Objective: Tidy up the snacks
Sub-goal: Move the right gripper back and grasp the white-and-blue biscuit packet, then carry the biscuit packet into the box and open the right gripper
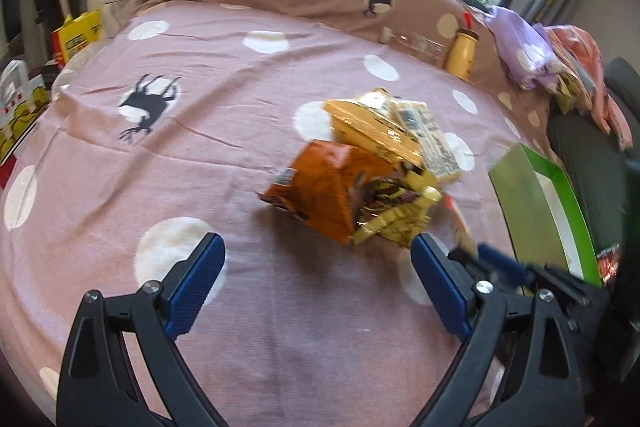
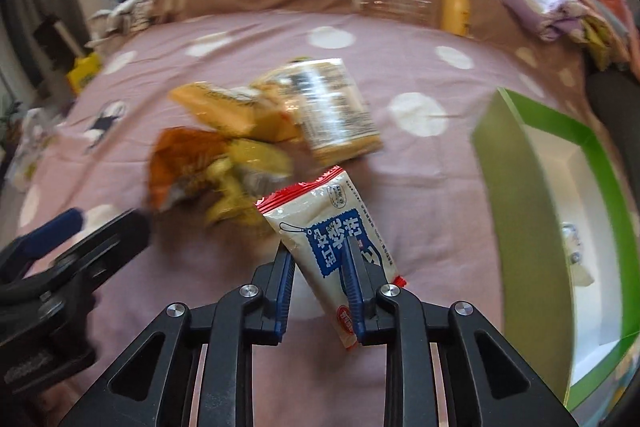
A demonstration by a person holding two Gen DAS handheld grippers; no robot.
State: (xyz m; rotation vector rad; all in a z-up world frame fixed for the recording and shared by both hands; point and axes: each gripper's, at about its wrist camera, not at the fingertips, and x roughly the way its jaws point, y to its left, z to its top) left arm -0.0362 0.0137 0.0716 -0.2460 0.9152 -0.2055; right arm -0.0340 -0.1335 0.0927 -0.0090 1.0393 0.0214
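snacks [image 2: 260,131] lay heaped on the bedspread [image 1: 200,155], while the right gripper [image 2: 318,255] pinched a white packet [image 2: 332,227] for the green box [image 2: 516,211]; the left gripper [image 1: 316,259] gaped empty.

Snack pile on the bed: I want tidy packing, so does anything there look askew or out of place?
The pile is a loose heap: packets overlap at different angles, and the orange bag looks crumpled. The white packet sits tilted in the shut right gripper. Nothing looks spilled; the green box stands open beside them.

Two wrist views angled down, close over the bed [image 1: 120,187], sharing the snack pile [image 1: 360,167]
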